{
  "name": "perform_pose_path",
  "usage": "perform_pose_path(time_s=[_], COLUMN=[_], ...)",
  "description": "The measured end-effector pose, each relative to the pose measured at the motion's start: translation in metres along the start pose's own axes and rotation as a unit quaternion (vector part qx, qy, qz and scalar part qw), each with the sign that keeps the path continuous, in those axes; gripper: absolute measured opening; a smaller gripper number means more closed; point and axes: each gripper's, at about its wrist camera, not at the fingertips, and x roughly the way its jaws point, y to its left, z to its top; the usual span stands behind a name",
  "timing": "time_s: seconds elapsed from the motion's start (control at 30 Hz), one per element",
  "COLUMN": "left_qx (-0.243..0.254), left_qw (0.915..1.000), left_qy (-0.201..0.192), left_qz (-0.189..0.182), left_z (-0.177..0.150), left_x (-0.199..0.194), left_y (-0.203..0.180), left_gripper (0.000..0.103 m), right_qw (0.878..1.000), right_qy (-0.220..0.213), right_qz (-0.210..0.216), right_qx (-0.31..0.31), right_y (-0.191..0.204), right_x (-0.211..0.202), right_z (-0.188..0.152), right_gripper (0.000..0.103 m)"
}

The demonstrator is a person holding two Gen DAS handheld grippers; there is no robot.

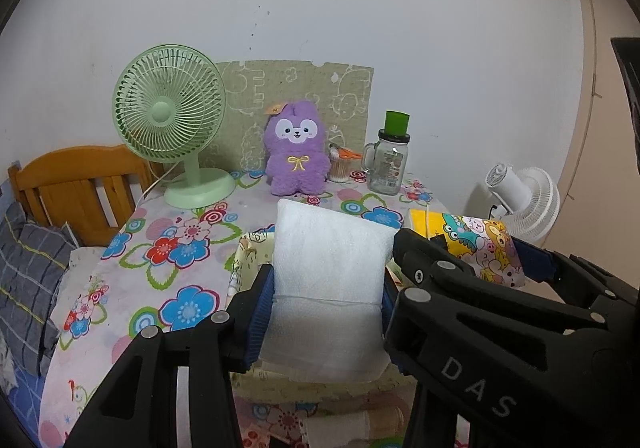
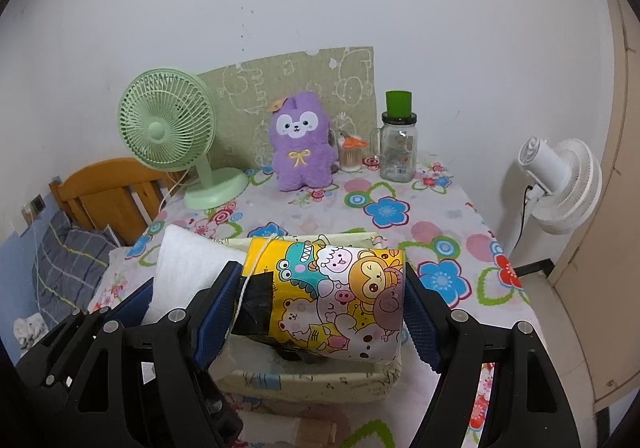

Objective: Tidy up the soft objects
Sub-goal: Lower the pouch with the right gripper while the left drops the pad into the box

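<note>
Showing only beside right gripper (image 2: pixel 316 312): white fan's (image 2: pixel 560 183) cord.

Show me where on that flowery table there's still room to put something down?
Bare flowery tablecloth lies between the fabric bin and the back row, and right of the bin. Crowded: the back row, with green fan, purple plush, swab box and glass jar.

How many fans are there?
2. The green desk fan stands on the table, left of the purple plush bunny. The white fan is off the table's right side.
</note>
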Motion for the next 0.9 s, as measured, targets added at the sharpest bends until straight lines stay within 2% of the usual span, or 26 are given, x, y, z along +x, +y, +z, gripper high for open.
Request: perform_pose_path(time_s=[0.7, 0.9], left_qx=[-0.016, -0.015], left_qw=[0.9988, 0.9982], left_qy=[0.045, 0.058], left_qz=[-0.006, -0.005], left_z=[0.005, 0.001], left_x=[0.059, 0.075], left_y=[0.007, 0.010], left_gripper=[0.054, 0.066], right_qw=[0.999, 0.999], right_qy=[0.034, 0.049], right_qz=[0.000, -0.004], right_qx=[-0.007, -0.001], right_y=[-0.008, -0.011], right_x=[0.055, 0.071], right_z=[0.008, 0.004], right_gripper=[0.078, 0.078])
